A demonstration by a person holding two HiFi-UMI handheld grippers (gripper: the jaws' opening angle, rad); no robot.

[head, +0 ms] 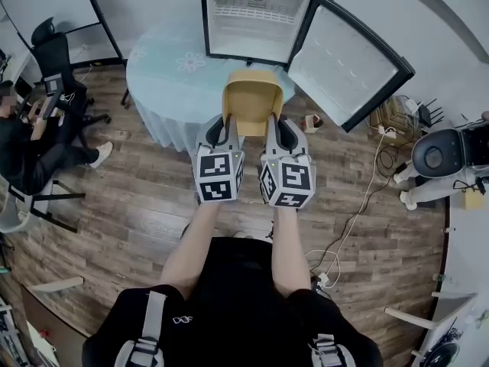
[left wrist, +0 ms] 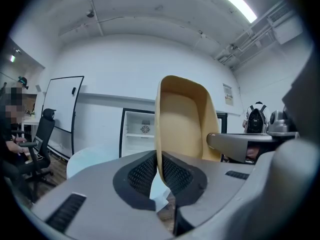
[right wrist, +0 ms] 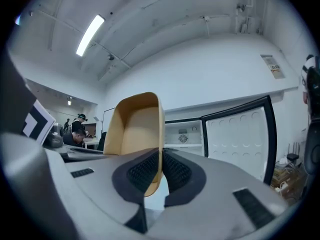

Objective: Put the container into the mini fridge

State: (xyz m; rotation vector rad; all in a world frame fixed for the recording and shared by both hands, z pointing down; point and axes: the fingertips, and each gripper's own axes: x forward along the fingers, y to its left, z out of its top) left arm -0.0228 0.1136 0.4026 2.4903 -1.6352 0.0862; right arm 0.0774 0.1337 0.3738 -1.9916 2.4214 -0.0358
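Observation:
An empty tan container (head: 251,98) hangs in the air in front of me, held by both grippers. My left gripper (head: 227,122) is shut on its left wall (left wrist: 159,134), and my right gripper (head: 273,122) is shut on its right wall (right wrist: 160,134). The mini fridge (head: 256,20) stands on the round table ahead with its door (head: 348,66) swung wide to the right. Its white inside shows a wire shelf and is bare. The container is short of the fridge, over the table's near edge.
A round table (head: 172,79) with a pale blue cloth carries the fridge. A person (head: 23,140) sits at a desk at the far left beside an office chair (head: 57,60). Cables (head: 359,205) and a wire basket (head: 393,117) lie on the wooden floor to the right.

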